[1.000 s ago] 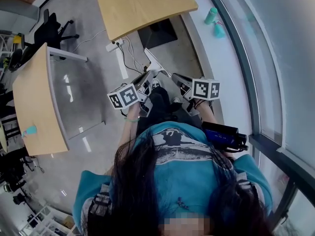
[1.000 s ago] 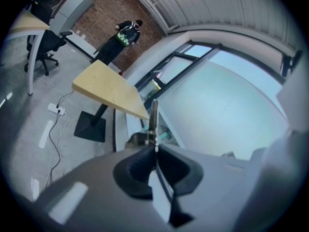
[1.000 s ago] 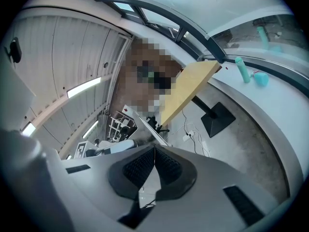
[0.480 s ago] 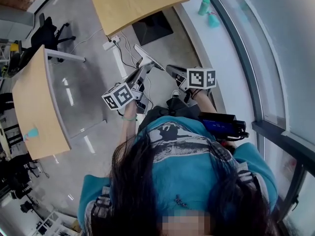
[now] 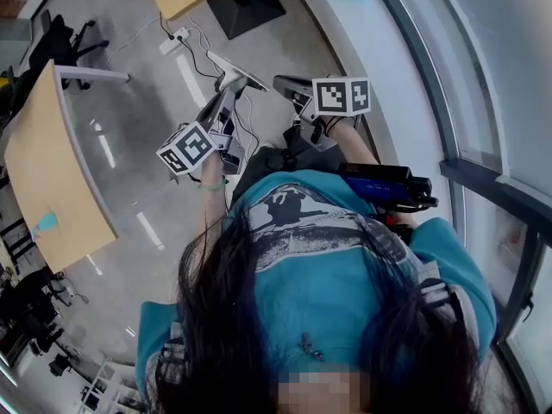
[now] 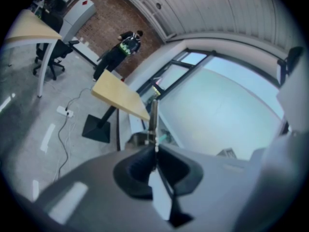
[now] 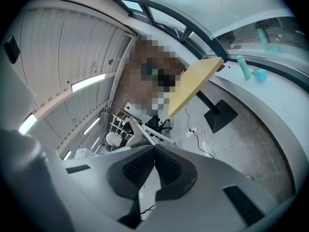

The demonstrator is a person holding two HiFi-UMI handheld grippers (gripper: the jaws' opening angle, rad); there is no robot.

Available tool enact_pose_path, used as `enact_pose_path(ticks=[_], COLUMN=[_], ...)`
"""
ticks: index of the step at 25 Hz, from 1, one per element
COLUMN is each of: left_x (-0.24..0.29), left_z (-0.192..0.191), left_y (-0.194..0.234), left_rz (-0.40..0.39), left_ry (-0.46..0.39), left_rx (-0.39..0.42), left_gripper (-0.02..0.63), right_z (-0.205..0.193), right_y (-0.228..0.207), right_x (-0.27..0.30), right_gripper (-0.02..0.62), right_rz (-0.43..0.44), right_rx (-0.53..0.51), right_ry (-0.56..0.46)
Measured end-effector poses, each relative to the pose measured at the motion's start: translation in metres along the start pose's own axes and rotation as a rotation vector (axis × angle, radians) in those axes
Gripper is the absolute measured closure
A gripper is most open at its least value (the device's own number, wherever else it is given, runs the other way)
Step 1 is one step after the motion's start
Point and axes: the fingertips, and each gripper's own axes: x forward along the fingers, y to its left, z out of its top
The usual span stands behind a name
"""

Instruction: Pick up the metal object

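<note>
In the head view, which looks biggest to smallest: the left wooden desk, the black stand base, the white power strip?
1. wooden desk
2. black stand base
3. white power strip
The desk is also nearer the camera.

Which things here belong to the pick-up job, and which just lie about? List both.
Job: metal object, pinched in the shut left claw; right claw, shut, empty.
Lying about: wooden table, power strip, teal bottle, office chair.

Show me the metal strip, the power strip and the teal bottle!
metal strip point(image 6: 154, 117): left gripper view, its thin upright edge.
power strip point(image 5: 175, 39): head view, its white body.
teal bottle point(image 7: 244, 67): right gripper view, mid-body.
</note>
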Motion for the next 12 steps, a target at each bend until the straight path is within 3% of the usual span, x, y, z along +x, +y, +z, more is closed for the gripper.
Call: enact_pose_path(ticks=[12], left_x=[-0.041], left_z=[-0.009], left_y=[0.027], left_rz=[-0.013], left_ry=[0.01], left_rx=[-0.027], left_gripper=[0.589], right_z=[-0.039], right_y=[0.023], right_x=[0.014], right_gripper=[0.583], right_rz=[-0.026], right_rx=[0.013], right_ry=[-0.007])
